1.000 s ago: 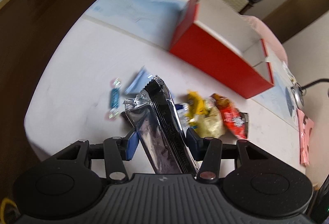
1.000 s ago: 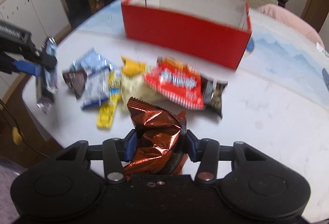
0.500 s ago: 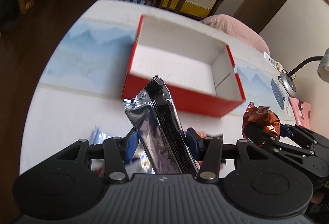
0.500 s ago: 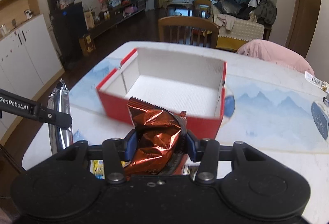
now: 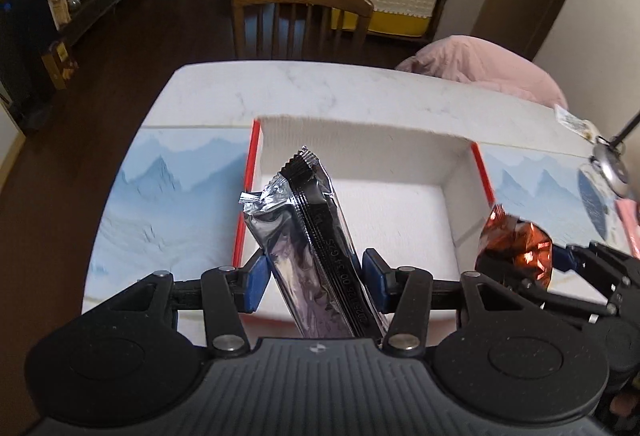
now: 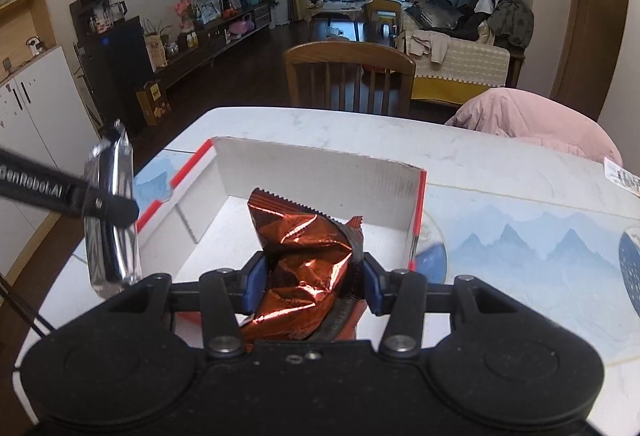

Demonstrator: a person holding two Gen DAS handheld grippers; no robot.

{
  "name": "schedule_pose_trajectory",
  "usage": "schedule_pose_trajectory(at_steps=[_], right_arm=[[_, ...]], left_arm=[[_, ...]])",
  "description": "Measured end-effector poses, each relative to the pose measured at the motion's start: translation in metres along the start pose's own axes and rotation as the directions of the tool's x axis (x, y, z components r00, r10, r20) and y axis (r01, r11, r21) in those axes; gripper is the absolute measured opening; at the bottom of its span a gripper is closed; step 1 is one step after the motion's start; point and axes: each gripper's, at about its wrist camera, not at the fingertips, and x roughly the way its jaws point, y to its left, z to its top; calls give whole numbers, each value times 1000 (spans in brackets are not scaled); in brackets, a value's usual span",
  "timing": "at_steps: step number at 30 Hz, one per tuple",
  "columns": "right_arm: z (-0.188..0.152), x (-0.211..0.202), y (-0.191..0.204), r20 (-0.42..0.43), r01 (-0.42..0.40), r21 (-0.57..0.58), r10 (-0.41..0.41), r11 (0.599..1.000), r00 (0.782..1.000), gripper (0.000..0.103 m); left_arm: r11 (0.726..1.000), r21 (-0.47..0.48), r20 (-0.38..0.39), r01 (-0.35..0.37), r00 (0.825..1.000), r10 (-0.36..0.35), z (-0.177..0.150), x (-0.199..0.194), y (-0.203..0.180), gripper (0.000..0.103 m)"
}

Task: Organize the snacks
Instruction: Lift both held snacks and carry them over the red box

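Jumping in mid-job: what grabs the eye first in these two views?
A red box with a bare white inside sits open on the table. The left hand-held gripper grips a silver-and-black snack bar over its left side. The right hand-held gripper grips a crinkled copper packet over its right side.

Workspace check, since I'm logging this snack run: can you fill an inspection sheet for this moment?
Surface: white marble-look table with blue mountain-print mats.
Job's things: red box, white inside, nothing seen in it; silver-black snack bar; copper foil packet.
Clutter: small packet near the table's far right edge.
Grippers: left claw clamps the bar, right claw the packet, both over the box.
Cables: nothing seen.
Surroundings: wooden chair, sofa, TV.
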Motion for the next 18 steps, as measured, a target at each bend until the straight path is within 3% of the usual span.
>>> schedule_pose_trajectory(at_steps=[9, 18], right_arm=[[10, 56, 2, -104, -23, -61, 17, 998, 994, 48], [4, 103, 11, -227, -71, -163, 33, 984, 973, 48]], left_arm=[[998, 17, -123, -62, 990, 64, 46, 64, -9, 50], [988, 98, -250, -116, 958, 137, 51, 129, -19, 50]])
